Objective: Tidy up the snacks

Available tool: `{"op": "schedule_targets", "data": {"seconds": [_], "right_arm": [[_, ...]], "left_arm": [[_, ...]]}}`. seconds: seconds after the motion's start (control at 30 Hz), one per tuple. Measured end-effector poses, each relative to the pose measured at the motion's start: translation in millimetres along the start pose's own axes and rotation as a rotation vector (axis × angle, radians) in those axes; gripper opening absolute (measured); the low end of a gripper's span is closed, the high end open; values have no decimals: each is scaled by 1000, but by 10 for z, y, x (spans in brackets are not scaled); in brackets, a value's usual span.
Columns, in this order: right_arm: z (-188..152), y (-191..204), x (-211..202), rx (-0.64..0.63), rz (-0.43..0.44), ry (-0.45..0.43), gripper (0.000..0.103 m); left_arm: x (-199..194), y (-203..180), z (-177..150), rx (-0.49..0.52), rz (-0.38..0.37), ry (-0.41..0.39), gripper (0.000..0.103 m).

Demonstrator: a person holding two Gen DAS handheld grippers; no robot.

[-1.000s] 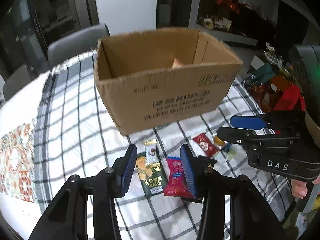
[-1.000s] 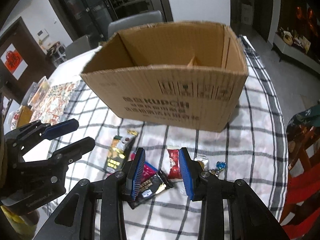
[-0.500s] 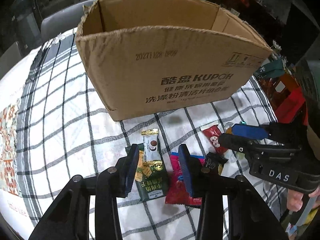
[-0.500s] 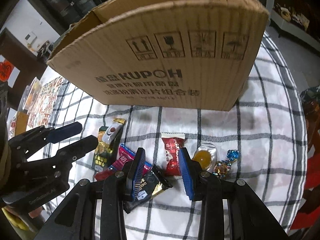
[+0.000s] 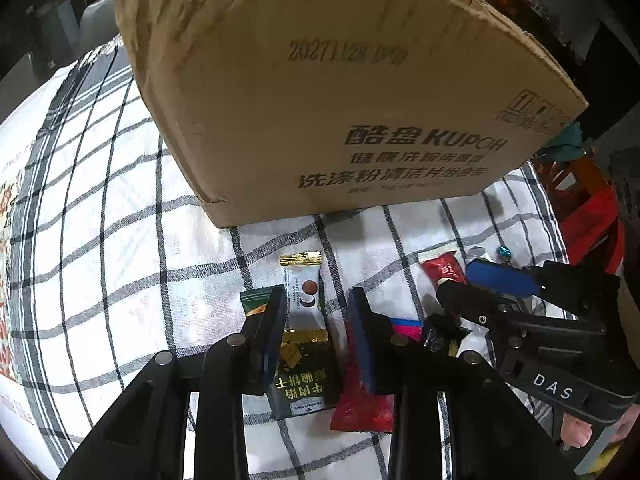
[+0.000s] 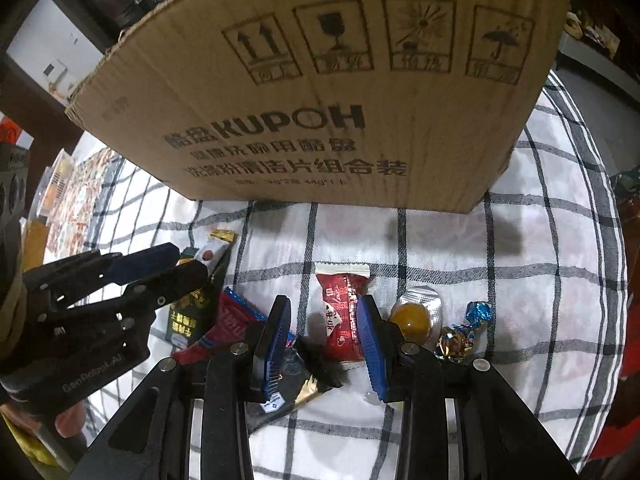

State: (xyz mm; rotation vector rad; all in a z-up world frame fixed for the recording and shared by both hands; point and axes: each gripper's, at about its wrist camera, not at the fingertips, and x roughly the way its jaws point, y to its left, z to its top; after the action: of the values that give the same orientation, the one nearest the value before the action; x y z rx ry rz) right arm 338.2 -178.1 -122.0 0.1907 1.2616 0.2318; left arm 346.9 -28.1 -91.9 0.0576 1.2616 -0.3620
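Several snack packets lie loose on the checked cloth point(image 6: 520, 280) covering the surface, all on the near side of the cardboard box point(image 6: 320, 100), the landmark here. Nearest the box is a white candy with gold ends point(image 5: 302, 282), resting partly on a dark green biscuit packet point(image 5: 300, 376). To the right of those lie a red-pink packet point(image 5: 360, 396), a black wrapper point(image 6: 308, 376), a red candy with a white end point(image 6: 342, 312), a clear-wrapped orange sweet point(image 6: 414, 318) and a blue foil sweet point(image 6: 478, 312), each a little farther from the box front. The left hand-held gripper point(image 5: 318, 332) hangs with its jaws apart over the green packet and white candy. The right hand-held gripper point(image 6: 324, 336) is likewise spread, its blue pads either side of the red candy, whether touching I cannot tell.
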Motion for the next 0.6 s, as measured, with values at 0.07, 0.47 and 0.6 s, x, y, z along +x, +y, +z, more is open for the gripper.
{"op": "schedule_targets", "data": {"seconds": [0.07,0.47,0.6], "right_arm": [[3,-8,29,3,-9,1,36],[11,-1,162,-5,-41,15,31],[11,10,217,-3,-46,21,28]], "left_arm": [[33,14,2,-7,2,6,30],[213,-74,12,-10,12,28,27],[241,-75,8,-8,16,30,25]]}}
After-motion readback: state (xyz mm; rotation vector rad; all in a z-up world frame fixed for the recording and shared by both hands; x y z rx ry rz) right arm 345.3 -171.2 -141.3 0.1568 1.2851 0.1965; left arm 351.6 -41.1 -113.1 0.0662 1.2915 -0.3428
